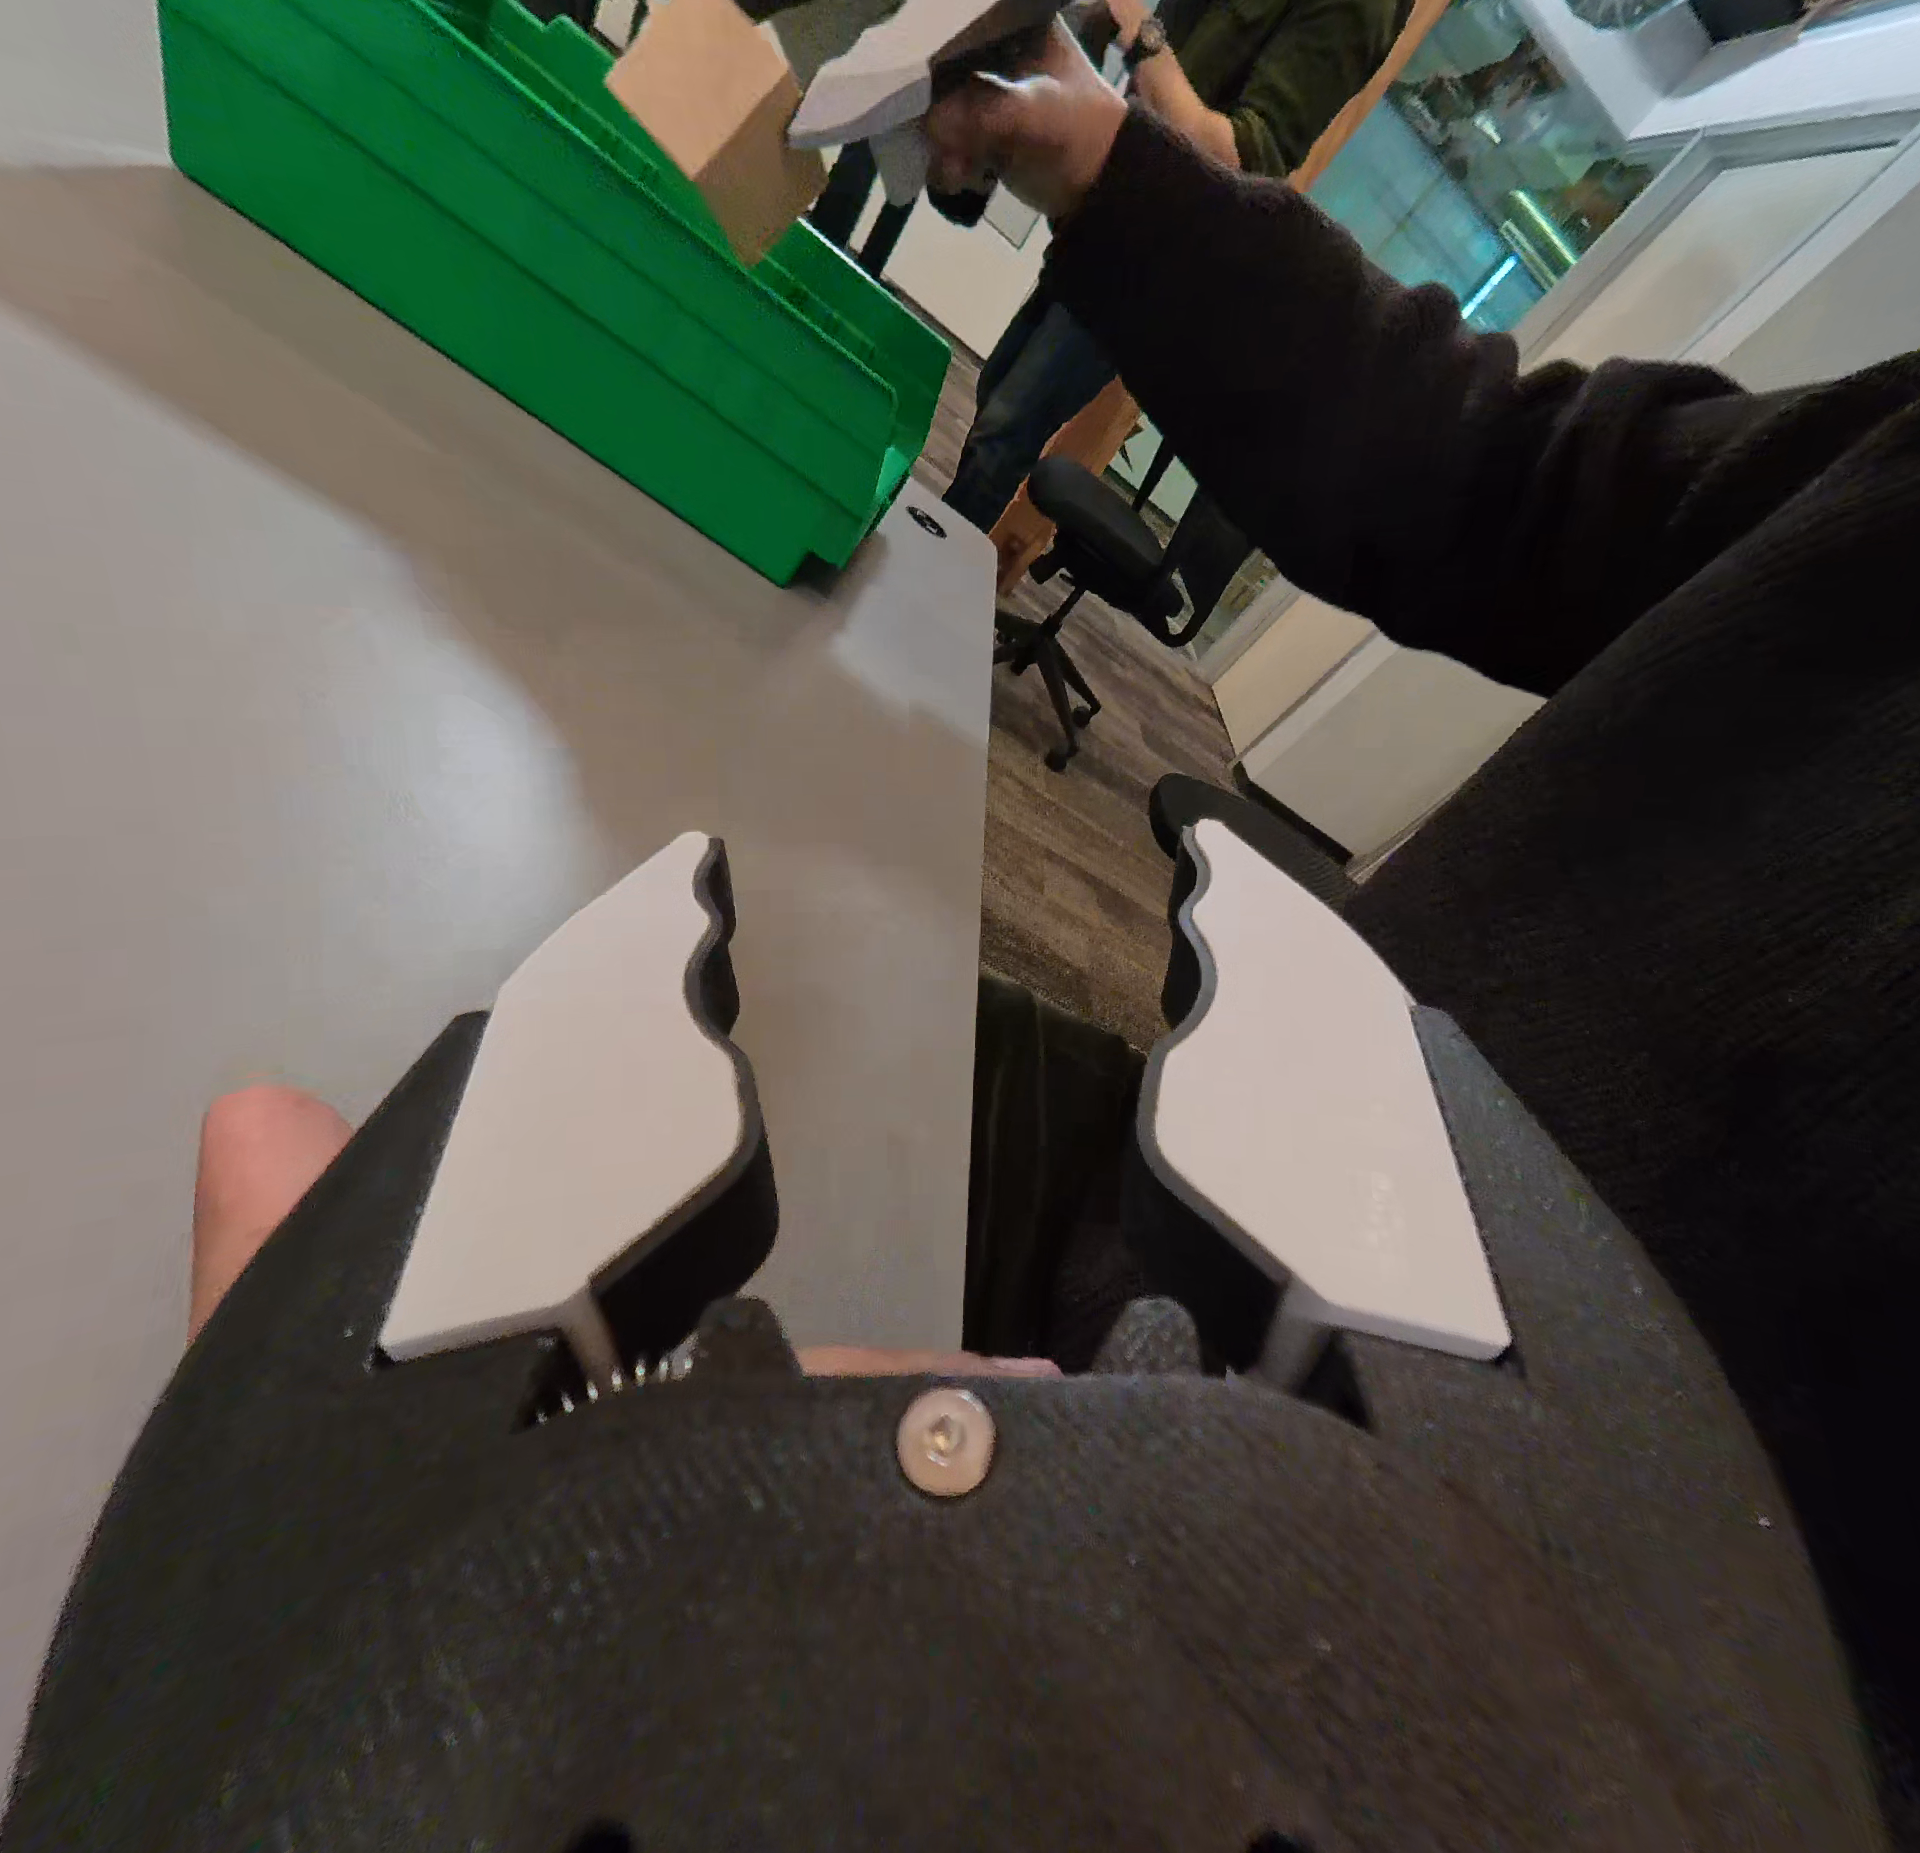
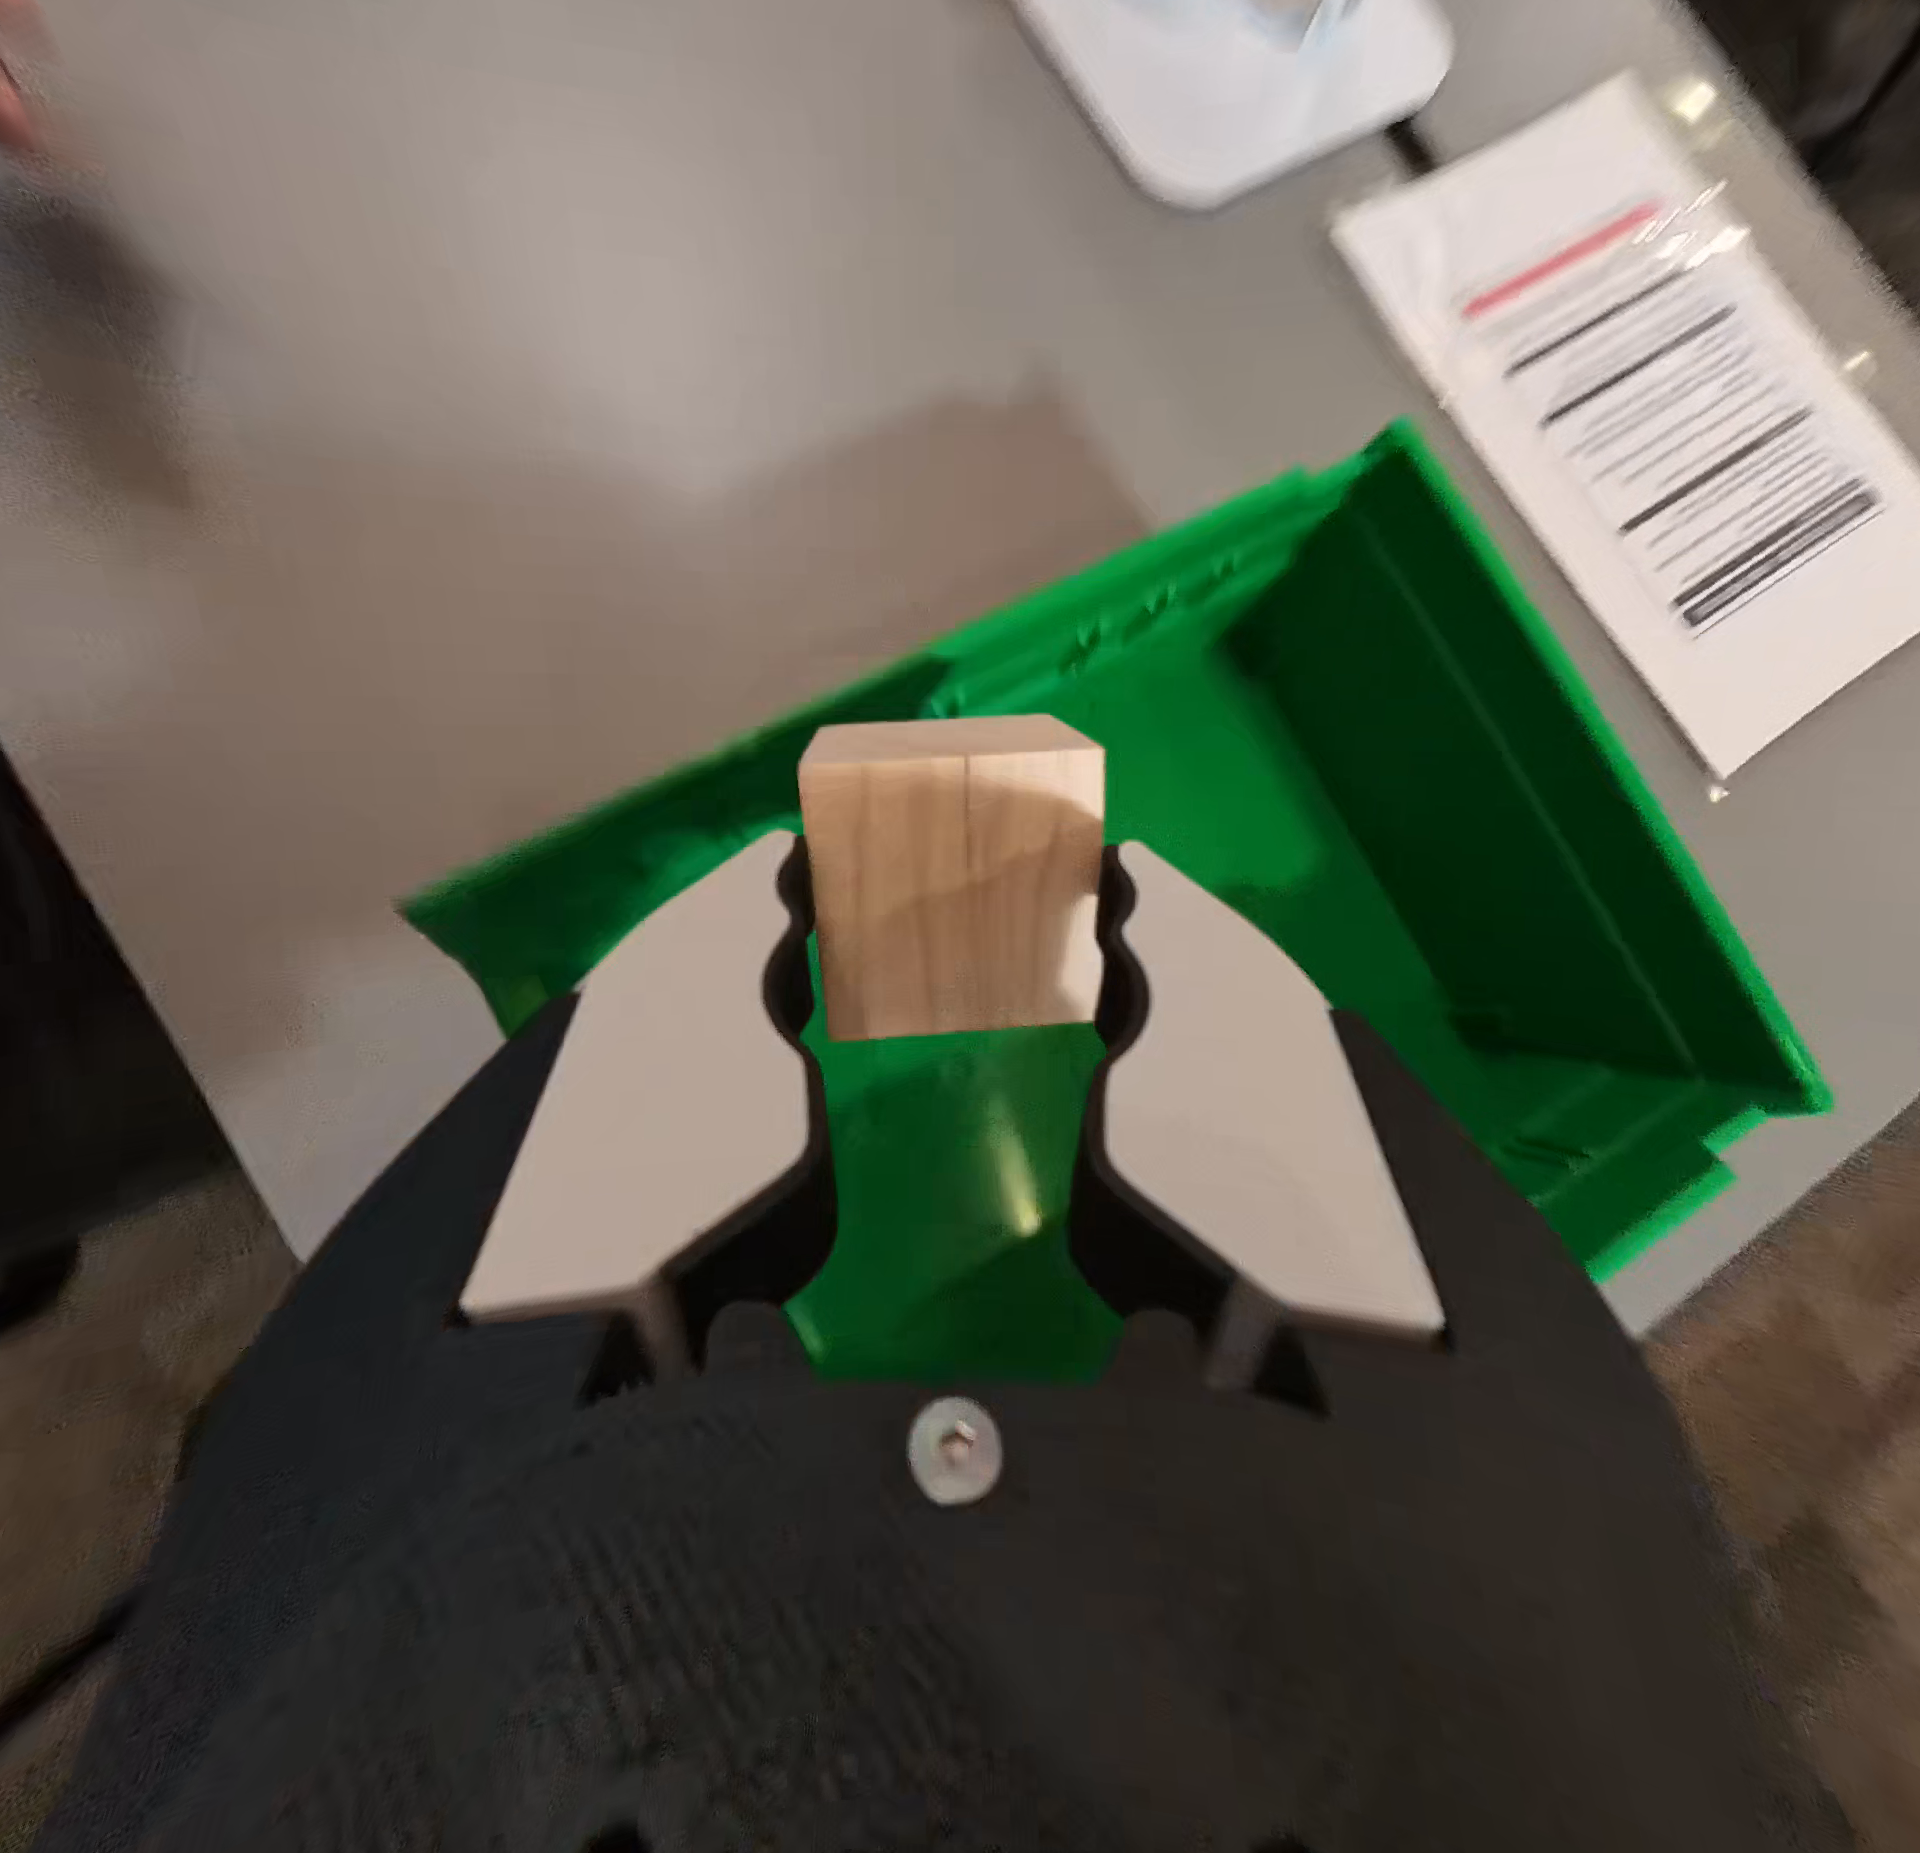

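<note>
My right gripper (image 2: 951, 858) is shut on a pale wooden block (image 2: 951, 889) and holds it in the air above the open green plastic bin (image 2: 1455, 816). The left wrist view shows the same block (image 1: 717, 110) in the right gripper's white fingers (image 1: 894, 58), over the green bin (image 1: 499, 234) at the far end of the table. My left gripper (image 1: 956, 868) is open and empty, low over the grey table's (image 1: 312, 712) near edge, far from the bin.
A white tray (image 2: 1247, 68) and a printed sheet in a clear sleeve (image 2: 1662, 411) lie beyond the bin. A black office chair (image 1: 1101, 556) and a standing person (image 1: 1278, 37) are past the table's end. The table edge (image 1: 982, 868) drops to carpet.
</note>
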Motion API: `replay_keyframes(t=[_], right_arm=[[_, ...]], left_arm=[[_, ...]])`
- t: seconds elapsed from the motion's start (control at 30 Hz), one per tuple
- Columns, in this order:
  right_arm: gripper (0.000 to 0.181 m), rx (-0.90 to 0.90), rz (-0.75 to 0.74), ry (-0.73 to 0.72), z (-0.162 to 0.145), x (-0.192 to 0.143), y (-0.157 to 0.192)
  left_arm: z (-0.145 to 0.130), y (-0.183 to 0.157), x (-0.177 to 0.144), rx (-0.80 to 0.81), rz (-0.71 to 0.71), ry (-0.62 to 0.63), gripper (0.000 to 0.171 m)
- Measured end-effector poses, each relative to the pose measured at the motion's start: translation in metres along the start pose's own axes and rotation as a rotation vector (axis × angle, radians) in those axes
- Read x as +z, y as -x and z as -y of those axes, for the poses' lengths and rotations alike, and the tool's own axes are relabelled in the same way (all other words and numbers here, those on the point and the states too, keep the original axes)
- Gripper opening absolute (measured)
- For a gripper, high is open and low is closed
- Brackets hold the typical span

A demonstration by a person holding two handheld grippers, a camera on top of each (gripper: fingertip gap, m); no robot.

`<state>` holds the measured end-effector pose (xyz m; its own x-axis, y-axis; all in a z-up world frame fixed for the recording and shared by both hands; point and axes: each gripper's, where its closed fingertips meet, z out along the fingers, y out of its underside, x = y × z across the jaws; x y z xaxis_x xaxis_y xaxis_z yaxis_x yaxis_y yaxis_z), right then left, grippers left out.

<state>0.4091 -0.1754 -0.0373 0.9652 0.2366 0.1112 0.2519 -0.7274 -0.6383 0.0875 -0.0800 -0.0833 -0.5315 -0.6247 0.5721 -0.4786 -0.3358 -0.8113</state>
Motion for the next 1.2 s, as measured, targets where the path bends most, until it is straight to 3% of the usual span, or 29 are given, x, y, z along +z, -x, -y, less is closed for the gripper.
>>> replay_keyframes(t=[0.13,0.27,0.4,0.53,0.77,1.03,1.1,1.2], right_arm=[[0.054,-0.139,0.091,0.221,-0.036,0.031,-0.011],[0.054,-0.280,0.210,0.294,-0.044,0.059,0.000],[0.054,-0.397,0.222,0.369,-0.050,0.075,-0.005],[0.054,-0.431,0.252,0.361,-0.043,0.085,-0.005],[0.054,-0.506,0.257,0.381,-0.044,0.095,-0.001],[0.055,-0.522,0.216,0.354,-0.043,0.093,-0.002],[0.068,-0.484,0.212,0.331,-0.038,0.091,0.000],[0.073,-0.417,0.228,0.324,-0.035,0.087,0.002]], left_arm=[[-0.002,0.002,0.006,0.000,0.018,-0.001,0.081],[-0.010,0.010,0.013,-0.002,0.051,0.013,0.081],[-0.006,0.016,0.021,-0.101,0.064,-0.100,0.073],[-0.005,0.011,0.028,-0.109,0.073,-0.131,0.066],[-0.018,0.005,0.039,-0.075,0.116,-0.005,0.072],[-0.016,0.002,0.042,-0.125,0.080,-0.051,0.073],[-0.015,0.001,0.040,-0.123,0.081,-0.057,0.072],[-0.013,-0.001,0.036,-0.113,0.083,-0.060,0.072]])
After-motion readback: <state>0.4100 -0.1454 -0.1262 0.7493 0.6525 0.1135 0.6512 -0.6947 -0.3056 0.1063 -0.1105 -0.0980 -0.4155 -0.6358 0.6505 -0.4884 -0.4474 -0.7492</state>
